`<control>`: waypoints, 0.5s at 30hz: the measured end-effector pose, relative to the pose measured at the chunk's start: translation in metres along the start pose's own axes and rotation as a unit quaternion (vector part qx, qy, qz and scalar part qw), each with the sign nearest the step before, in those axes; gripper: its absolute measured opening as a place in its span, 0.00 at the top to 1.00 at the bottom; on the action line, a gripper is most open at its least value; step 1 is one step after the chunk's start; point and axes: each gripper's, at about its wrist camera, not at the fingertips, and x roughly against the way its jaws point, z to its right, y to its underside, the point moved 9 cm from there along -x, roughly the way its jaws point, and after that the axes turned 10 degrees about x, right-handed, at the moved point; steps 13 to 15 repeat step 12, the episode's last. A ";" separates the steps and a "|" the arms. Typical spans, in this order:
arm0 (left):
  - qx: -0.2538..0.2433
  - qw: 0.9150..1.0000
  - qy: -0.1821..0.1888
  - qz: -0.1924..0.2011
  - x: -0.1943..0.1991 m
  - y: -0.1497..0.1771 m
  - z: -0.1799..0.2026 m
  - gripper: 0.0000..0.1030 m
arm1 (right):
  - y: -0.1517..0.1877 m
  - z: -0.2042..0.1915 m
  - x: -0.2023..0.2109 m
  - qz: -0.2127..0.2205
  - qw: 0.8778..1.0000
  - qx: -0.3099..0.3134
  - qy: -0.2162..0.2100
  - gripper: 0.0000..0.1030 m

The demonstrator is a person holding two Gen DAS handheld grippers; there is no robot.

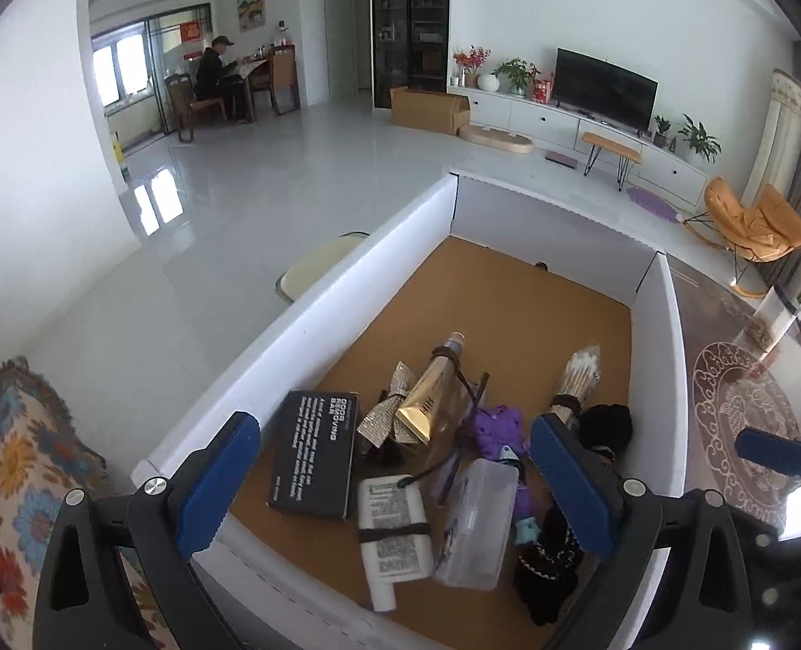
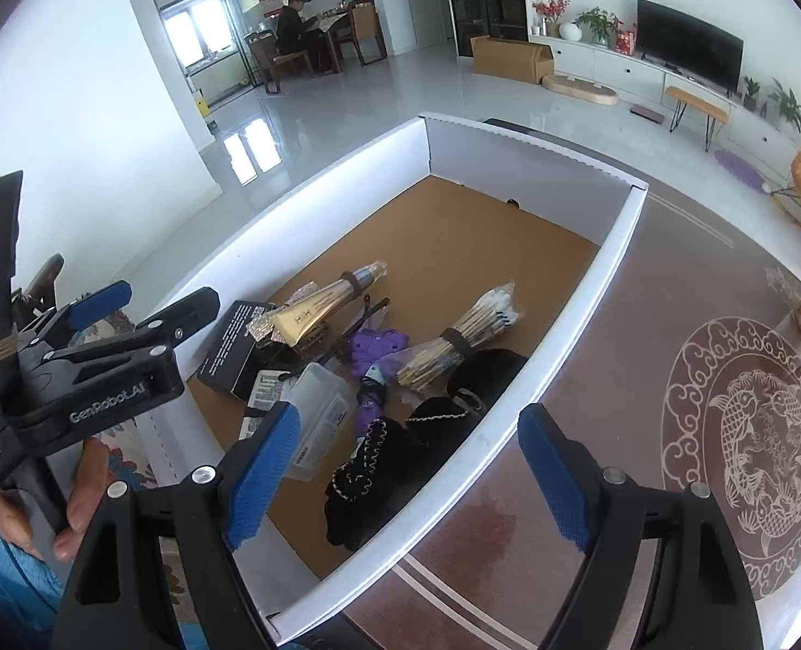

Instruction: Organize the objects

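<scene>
Left wrist view: your left gripper [image 1: 389,482] gapes wide, empty, over the white box [image 1: 314,314], where a gold tube [image 1: 433,395], black carton [image 1: 314,455] and swab bundle [image 1: 576,384] lie. Right wrist view: your right gripper [image 2: 408,471] stands open, empty, above the box's near wall.

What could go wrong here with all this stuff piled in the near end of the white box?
Both grippers, left and right, are open and empty over the white box.

1. The items overlap: grabbing the clear plastic case could drag the purple toy or the black pouch along.
2. The gold tube lies on the glittery bow, so lifting the bow may roll it.
3. The grippers sit close together and might collide.
</scene>
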 end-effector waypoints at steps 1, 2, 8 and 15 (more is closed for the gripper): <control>-0.001 1.000 -0.004 0.001 0.000 0.001 0.000 0.02 | 0.001 -0.002 0.000 -0.001 1.000 0.002 0.000 0.19; -0.003 1.000 -0.005 -0.001 -0.001 0.002 0.000 0.02 | 0.002 -0.004 0.000 -0.003 1.000 0.004 0.000 0.19; 0.007 1.000 -0.002 -0.014 -0.005 0.005 -0.004 0.02 | 0.004 -0.007 0.000 -0.004 1.000 0.005 0.001 0.19; -0.004 1.000 -0.022 0.009 -0.002 0.004 -0.005 0.02 | 0.002 -0.006 0.001 0.001 1.000 0.003 0.001 0.19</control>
